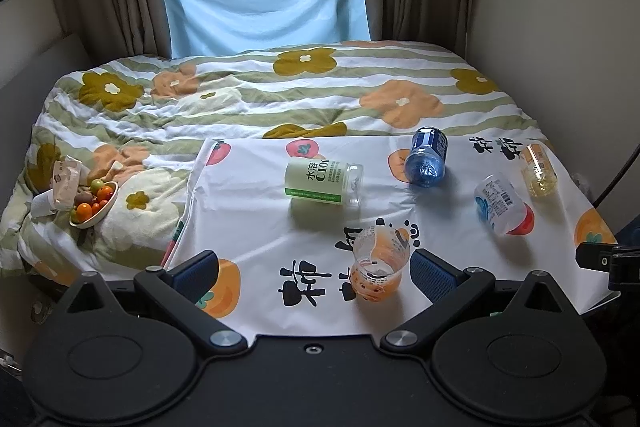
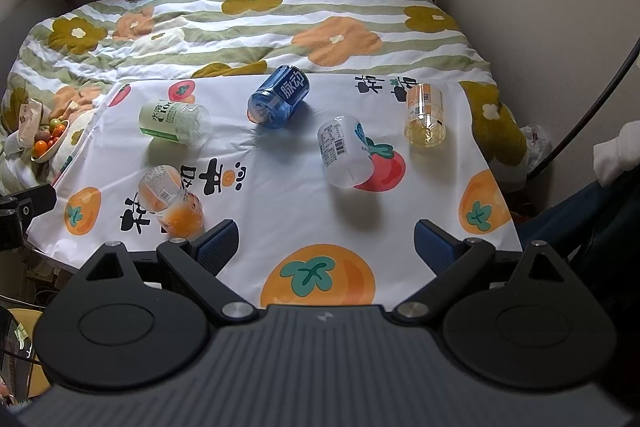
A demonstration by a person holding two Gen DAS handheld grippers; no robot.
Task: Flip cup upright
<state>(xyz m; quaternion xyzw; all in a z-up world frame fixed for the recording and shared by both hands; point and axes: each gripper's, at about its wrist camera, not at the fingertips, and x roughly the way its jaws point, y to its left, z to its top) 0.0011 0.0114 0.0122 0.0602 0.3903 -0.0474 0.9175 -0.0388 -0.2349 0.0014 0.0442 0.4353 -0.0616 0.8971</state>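
Note:
Several plastic cups lie on a white persimmon-print cloth (image 1: pixel 256 211) on the bed. An orange-label clear cup (image 1: pixel 378 263) stands upright between my left gripper's (image 1: pixel 316 269) open fingers, nearer the right pad; it also shows in the right wrist view (image 2: pixel 170 201). A green-label cup (image 1: pixel 324 181) (image 2: pixel 174 123), a blue cup (image 1: pixel 427 157) (image 2: pixel 280 101), a white-blue cup (image 1: pixel 500 209) (image 2: pixel 346 151) and a yellow cup (image 1: pixel 539 169) (image 2: pixel 425 115) lie on their sides. My right gripper (image 2: pixel 326 247) is open and empty over the cloth's near edge.
A bowl of small tomatoes (image 1: pixel 94 205) and a snack packet (image 1: pixel 66 183) sit on the flowered quilt (image 1: pixel 280 95) at the left. A wall (image 1: pixel 560 27) runs along the right side. Curtains and a window are behind the bed.

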